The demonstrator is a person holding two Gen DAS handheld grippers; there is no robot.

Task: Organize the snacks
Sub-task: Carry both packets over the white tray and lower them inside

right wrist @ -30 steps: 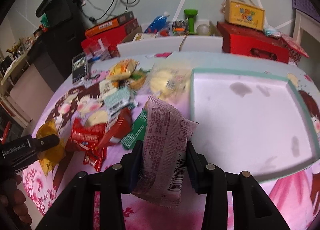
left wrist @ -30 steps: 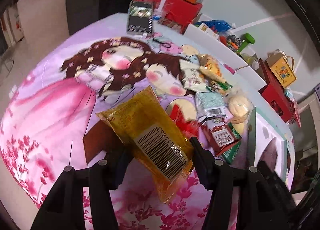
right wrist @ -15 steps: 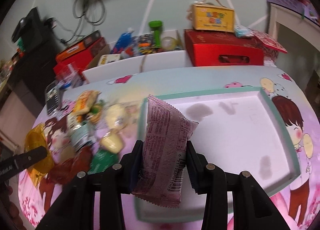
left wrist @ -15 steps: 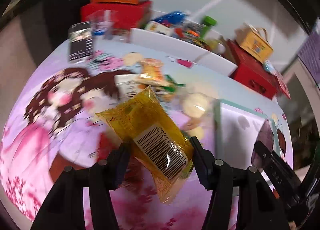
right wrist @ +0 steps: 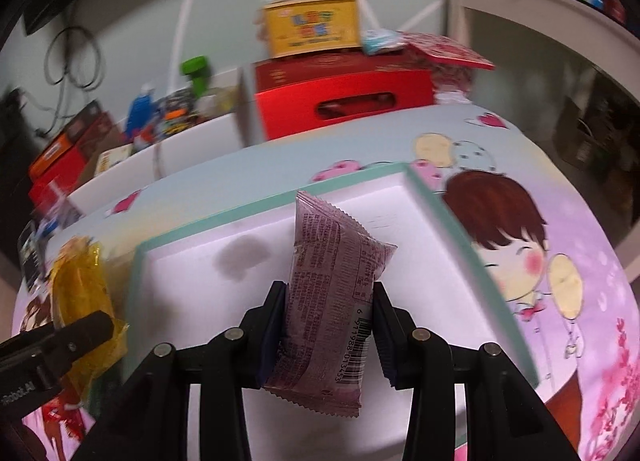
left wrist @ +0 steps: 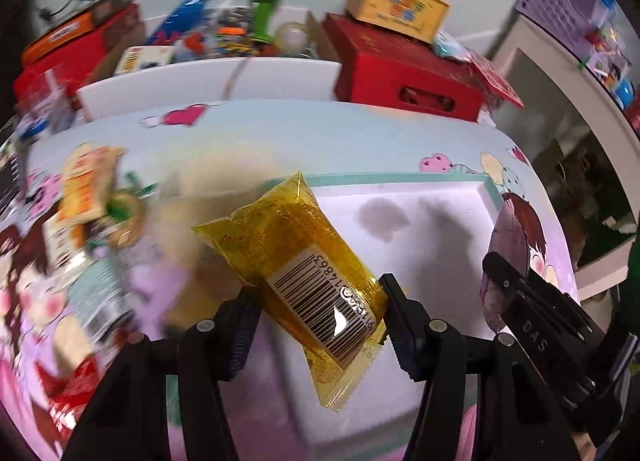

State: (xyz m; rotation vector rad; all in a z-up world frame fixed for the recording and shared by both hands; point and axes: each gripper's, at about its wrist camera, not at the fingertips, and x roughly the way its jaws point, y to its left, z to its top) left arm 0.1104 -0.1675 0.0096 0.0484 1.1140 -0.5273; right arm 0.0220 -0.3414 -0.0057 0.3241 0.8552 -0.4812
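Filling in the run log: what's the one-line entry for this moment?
left hand-held gripper: shut on yellow packet | right hand-held gripper: shut on purple packet | both over white tray

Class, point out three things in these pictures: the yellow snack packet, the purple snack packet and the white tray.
yellow snack packet (left wrist: 288, 261): left wrist view, on its middle above the barcode.
purple snack packet (right wrist: 332, 293): right wrist view, on its printed middle.
white tray (right wrist: 432, 201): right wrist view, on its green rim.

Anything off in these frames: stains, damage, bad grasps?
Two dark smudges mark the white tray floor, like stains. The left gripper clamps the yellow packet diagonally, with one corner hanging below the fingers. The right gripper holds the purple packet upright. No spills or tears visible.
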